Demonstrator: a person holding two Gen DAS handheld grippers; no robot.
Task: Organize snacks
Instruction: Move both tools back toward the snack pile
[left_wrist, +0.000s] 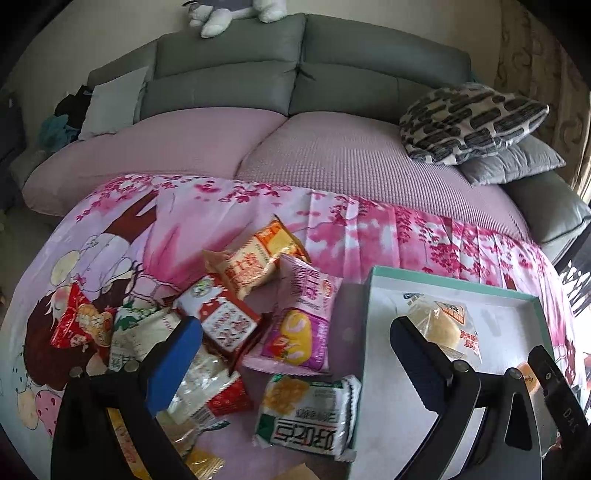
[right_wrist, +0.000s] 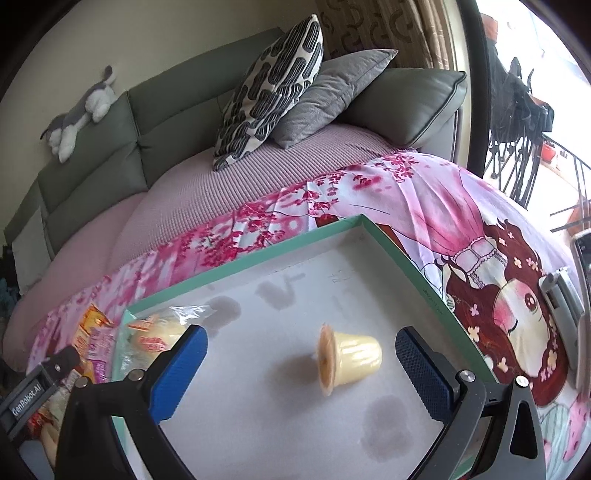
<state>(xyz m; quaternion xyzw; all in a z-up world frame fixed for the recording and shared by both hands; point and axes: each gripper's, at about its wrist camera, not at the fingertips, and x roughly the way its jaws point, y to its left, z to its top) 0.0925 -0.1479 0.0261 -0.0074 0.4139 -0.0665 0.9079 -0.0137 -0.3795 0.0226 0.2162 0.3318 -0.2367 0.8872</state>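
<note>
Box: one shallow box (right_wrist: 258, 254) with a teal rim and white floor, lying on the floral cloth (right_wrist: 406, 184) to the right of the loose snacks.
Box contents: two items; one wrapped bun (left_wrist: 443, 325) near the box's left wall, and one yellow pudding cup (right_wrist: 349, 360) tipped on its side mid-floor, its foil lid facing left.
Loose snacks: about eight packets in one overlapping heap on the cloth, the count uncertain where my left finger covers them; among them one orange-and-cream packet (left_wrist: 251, 266), one pink packet (left_wrist: 306, 321), one red house-print packet (left_wrist: 225, 317), one green-and-white packet (left_wrist: 310, 413) touching the box's left wall, and one small red packet (left_wrist: 79, 321) at the far left.
Cushions: two, stacked at the sofa's right end; one black-and-white patterned cushion (left_wrist: 469, 122) over one grey cushion (left_wrist: 513, 162).
Plush toy: one, grey and white (right_wrist: 79, 114), lying on the sofa back.
My left gripper (left_wrist: 295, 365): jaws spread wide; it grips nothing; it hangs over the heap's right edge and the box wall.
My right gripper (right_wrist: 301, 373): jaws spread wide; the pudding cup lies between the fingers, clear of both pads.
</note>
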